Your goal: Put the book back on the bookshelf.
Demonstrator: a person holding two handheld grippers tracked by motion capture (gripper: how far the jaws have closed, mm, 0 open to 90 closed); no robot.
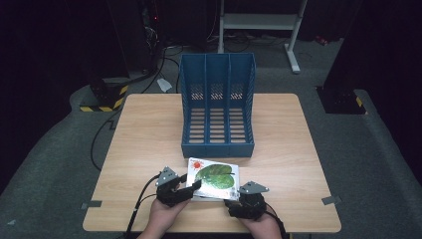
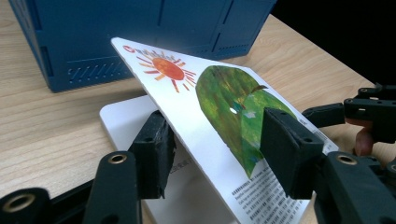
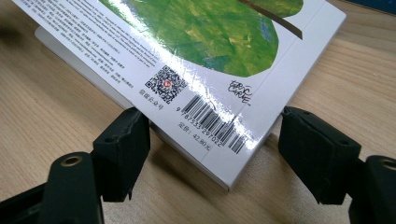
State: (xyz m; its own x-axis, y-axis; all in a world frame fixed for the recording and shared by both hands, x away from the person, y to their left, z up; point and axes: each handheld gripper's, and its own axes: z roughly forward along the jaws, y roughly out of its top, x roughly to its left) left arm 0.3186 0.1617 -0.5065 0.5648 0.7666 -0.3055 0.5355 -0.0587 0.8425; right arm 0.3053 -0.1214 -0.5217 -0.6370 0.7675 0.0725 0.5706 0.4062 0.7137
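Left gripper [image 1: 185, 185] straddled the book's [image 1: 214, 177] lifted cover, jaws apart; contact could not be confirmed. Right gripper [image 1: 247, 199] sat at the near corner — jaws apart, partly cut off. Behind stood the blue file rack [image 1: 217, 107] — three compartments, empty.

You're working at a light wooden table [image 1: 144, 130] on grey carpet [image 1: 45, 164]. Beyond it the room is dark, with a white shelf frame [image 1: 261, 22] and hazard-striped bases [image 1: 107, 97].

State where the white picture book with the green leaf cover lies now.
In the high view, the white picture book lies near the table's front edge, before the blue three-slot file rack.
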